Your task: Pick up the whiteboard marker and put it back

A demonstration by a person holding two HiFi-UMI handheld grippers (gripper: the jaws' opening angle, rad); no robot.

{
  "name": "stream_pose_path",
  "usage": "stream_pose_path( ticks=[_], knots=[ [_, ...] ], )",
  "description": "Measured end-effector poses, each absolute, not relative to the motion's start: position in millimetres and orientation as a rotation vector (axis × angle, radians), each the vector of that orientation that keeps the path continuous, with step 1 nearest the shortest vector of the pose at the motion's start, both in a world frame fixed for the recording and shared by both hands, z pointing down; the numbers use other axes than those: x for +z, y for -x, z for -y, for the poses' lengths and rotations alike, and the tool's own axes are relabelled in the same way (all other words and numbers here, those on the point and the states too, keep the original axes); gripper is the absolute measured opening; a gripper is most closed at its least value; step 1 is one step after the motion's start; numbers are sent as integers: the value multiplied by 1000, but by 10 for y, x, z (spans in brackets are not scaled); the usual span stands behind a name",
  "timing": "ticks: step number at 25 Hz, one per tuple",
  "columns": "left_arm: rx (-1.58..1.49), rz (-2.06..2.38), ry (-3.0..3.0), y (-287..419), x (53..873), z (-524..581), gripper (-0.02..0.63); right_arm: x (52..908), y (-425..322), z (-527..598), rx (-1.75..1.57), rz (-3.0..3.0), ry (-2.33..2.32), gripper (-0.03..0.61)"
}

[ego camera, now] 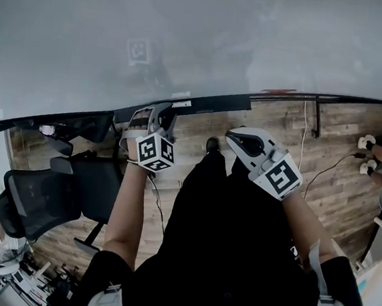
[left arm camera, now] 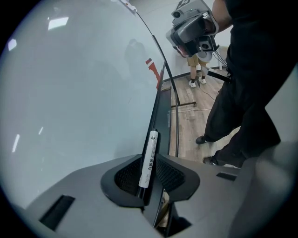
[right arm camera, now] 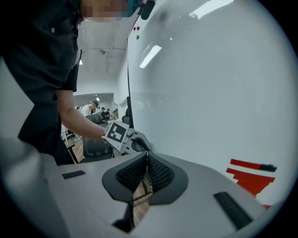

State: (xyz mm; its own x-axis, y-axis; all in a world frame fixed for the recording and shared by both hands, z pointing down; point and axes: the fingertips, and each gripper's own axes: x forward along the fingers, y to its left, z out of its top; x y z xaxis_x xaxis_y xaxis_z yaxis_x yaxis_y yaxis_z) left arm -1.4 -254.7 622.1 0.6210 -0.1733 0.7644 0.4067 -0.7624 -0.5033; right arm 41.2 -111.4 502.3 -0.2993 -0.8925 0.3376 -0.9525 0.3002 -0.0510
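Grip: left tongs [left arm camera: 149,166] clamp whiteboard marker [left arm camera: 151,148] | right tongs [right arm camera: 146,160] pressed together, empty

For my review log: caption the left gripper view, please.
Left gripper holds a white whiteboard marker between its jaws, by the dark edge of the whiteboard.

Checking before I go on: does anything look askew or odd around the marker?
Nothing stands out. The whiteboard marker sits lengthwise between the left gripper's jaws, roughly in line with the whiteboard's tray. The right gripper's jaws are together, holding nothing.
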Motion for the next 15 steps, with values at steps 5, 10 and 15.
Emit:
stream_pose_path(
  ticks=[5, 10, 15],
  knots=[
    [-1141, 165, 2139, -5, 6268, 2590, 92, 5053, -394, 1077, 368, 2312, -1704, 21],
    [-1170, 157, 2108, -24, 6292, 2611, 92, 5043, -403, 1077, 360, 2312, -1706, 21],
    [-1183, 169, 2041, -85, 6337, 2579, 84, 5083, -451, 1078, 375, 2312, -1713, 21]
  ],
)
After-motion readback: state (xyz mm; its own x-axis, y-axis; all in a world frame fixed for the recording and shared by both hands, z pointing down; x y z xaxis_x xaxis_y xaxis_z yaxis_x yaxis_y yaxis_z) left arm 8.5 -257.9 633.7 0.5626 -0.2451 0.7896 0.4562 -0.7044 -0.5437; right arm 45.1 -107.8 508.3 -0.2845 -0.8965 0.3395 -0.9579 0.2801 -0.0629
